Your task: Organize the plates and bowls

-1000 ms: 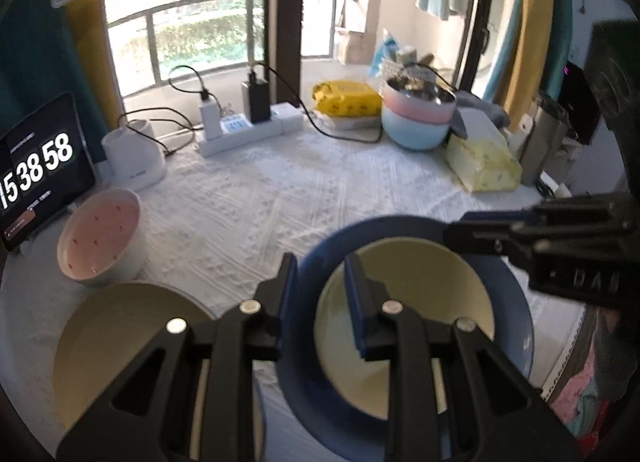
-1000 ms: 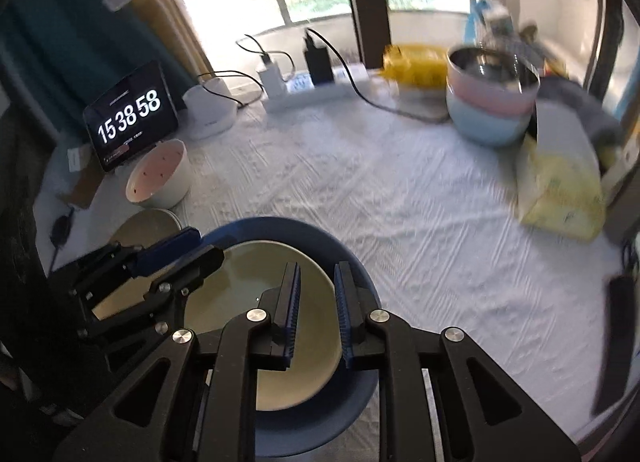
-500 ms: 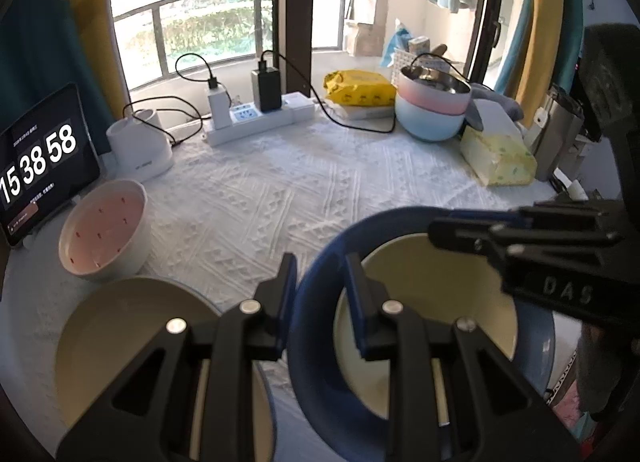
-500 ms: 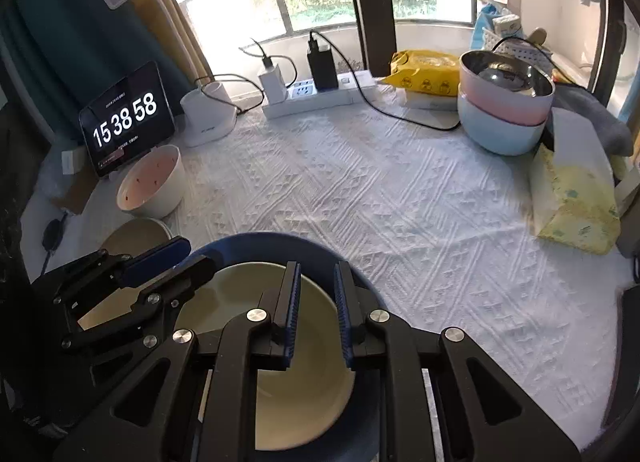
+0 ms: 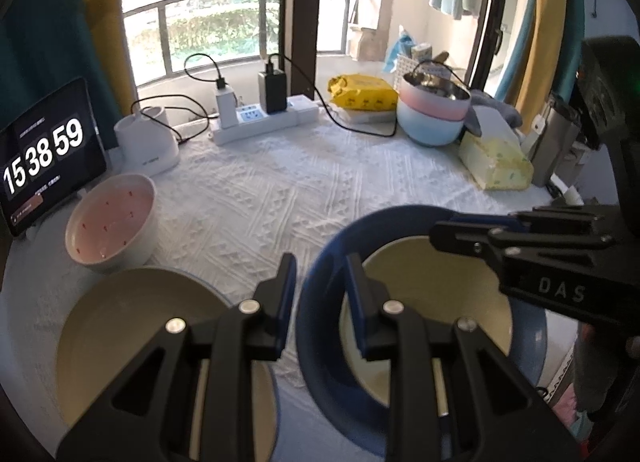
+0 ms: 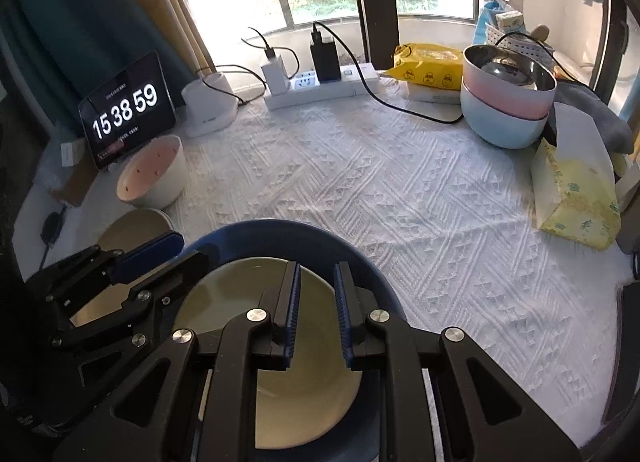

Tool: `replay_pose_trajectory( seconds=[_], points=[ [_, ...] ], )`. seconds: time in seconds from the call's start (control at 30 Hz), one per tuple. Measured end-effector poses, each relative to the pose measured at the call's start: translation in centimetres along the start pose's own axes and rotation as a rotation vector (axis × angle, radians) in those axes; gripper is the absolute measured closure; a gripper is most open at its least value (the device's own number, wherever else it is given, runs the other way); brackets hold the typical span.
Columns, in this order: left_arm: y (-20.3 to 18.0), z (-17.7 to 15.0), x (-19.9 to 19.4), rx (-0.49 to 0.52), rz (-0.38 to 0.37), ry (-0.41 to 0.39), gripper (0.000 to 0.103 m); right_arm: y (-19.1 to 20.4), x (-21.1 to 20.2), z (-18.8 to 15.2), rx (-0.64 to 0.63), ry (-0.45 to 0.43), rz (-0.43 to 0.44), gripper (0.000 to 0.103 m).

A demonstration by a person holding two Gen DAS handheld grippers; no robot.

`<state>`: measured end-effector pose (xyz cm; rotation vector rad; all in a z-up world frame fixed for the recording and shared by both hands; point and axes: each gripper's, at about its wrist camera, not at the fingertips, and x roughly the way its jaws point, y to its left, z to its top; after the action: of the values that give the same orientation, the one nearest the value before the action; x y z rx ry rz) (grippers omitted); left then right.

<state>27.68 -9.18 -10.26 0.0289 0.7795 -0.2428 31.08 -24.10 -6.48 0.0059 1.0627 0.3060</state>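
A blue plate with a cream centre (image 5: 432, 290) (image 6: 280, 238) is held tilted above the white cloth. My left gripper (image 5: 318, 274) is shut on its left rim, one finger on each side. My right gripper (image 6: 316, 282) hangs over the plate's cream middle with a narrow gap between the jaws, gripping nothing that I can see. It shows in the left wrist view (image 5: 520, 238) over the plate's right side. A second cream plate (image 5: 132, 326) (image 6: 132, 226) lies at the near left. A pink-lined white bowl (image 5: 112, 218) (image 6: 152, 174) stands behind it.
Stacked pink and blue bowls (image 6: 508, 102) with a metal bowl inside stand far right, beside a yellow tissue pack (image 6: 576, 198). A power strip with chargers (image 6: 320, 82), a white base (image 6: 208, 110) and a clock tablet (image 6: 126, 110) line the back. A yellow packet (image 6: 430, 70) lies near the strip.
The blue plate has been lifted and tilted up on its left rim in my left gripper. Both grippers have risen with it. The clock has changed from 58 to 59.
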Motion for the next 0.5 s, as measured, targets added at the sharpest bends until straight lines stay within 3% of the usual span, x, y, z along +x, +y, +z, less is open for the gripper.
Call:
replay_pose_trajectory(
  seconds=[0.17,0.33,0.5],
  points=[
    [0.7,0.1,-1.4,-0.027,0.000,-0.028,0.076,1.3,-1.5,0.3,-0.019,-0.037,-0.016,0.076],
    [1.5,0.3,-3.0,-0.049,-0.008,-0.057,0.073,3.1,-2.0,0.4,-0.058,-0.051,-0.027,0.075],
    [3.0,0.3,-4.3,-0.087,-0.015,-0.080,0.061,5.0,-2.2,0.4,-0.100,-0.061,-0.047,0.068]
  ],
)
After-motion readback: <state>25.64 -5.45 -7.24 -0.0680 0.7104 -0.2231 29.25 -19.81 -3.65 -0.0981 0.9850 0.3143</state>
